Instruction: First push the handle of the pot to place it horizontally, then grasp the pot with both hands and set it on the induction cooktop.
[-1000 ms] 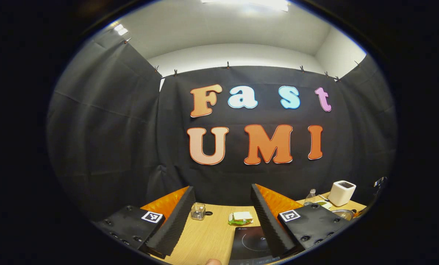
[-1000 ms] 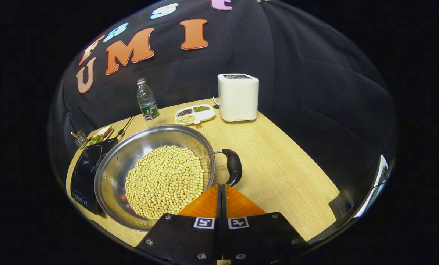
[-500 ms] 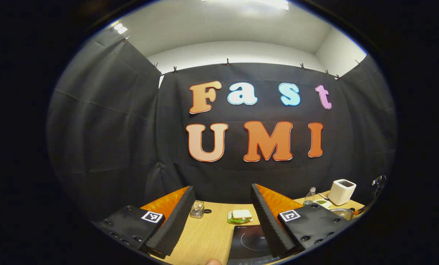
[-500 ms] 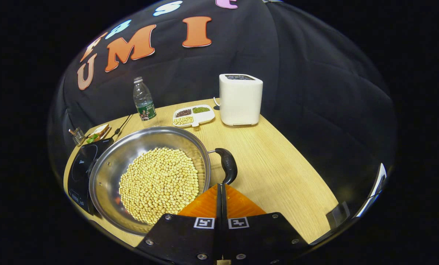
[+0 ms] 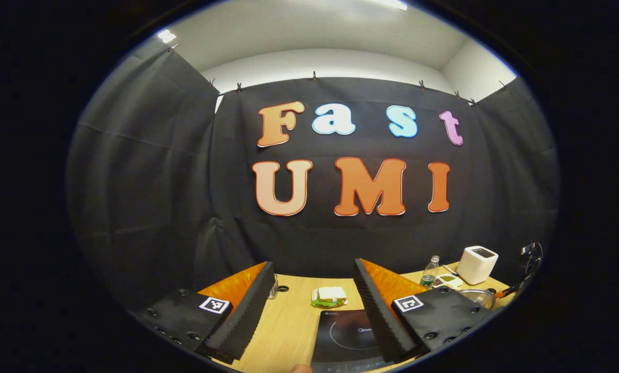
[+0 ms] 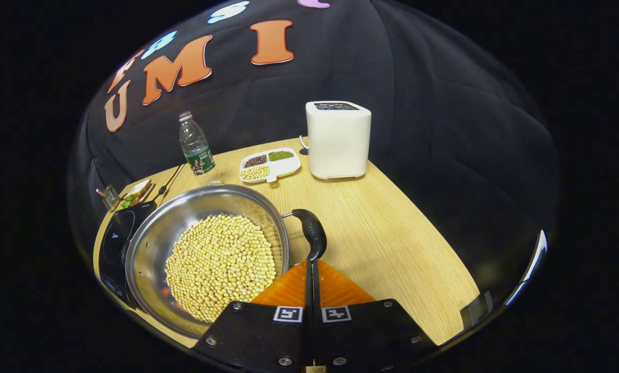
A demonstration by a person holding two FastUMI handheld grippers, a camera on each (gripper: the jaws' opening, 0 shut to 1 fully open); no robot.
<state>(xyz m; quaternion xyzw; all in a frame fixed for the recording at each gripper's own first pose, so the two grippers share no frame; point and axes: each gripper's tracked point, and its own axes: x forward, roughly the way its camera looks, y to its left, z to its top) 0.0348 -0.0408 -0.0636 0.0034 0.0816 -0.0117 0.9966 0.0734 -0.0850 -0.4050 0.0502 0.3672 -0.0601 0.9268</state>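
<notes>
The steel pot (image 6: 149, 243), full of yellow beans, sits on the wooden table with its left rim over the black induction cooktop (image 6: 113, 243). Its black side handle (image 6: 309, 230) curves toward me on the right. My right gripper (image 6: 309, 262) is shut with nothing between its fingers, its tips at the near end of that handle. My left gripper (image 5: 313, 267) is open and held above the table, with the cooktop (image 5: 343, 336) below and between its fingers. The pot (image 5: 478, 298) shows low at the right edge of the left gripper view.
A white appliance (image 6: 337, 140), a divided tray of beans (image 6: 268, 166) and a water bottle (image 6: 195, 145) stand at the table's back. A sandwich (image 5: 327, 296) and a small wire holder (image 6: 107, 197) lie beyond the cooktop. Bare table stretches right of the handle.
The handle's near end has come in line with my shut right fingertips and the pot has slid a little left in that view. The left gripper has tipped down, showing more cooktop.
</notes>
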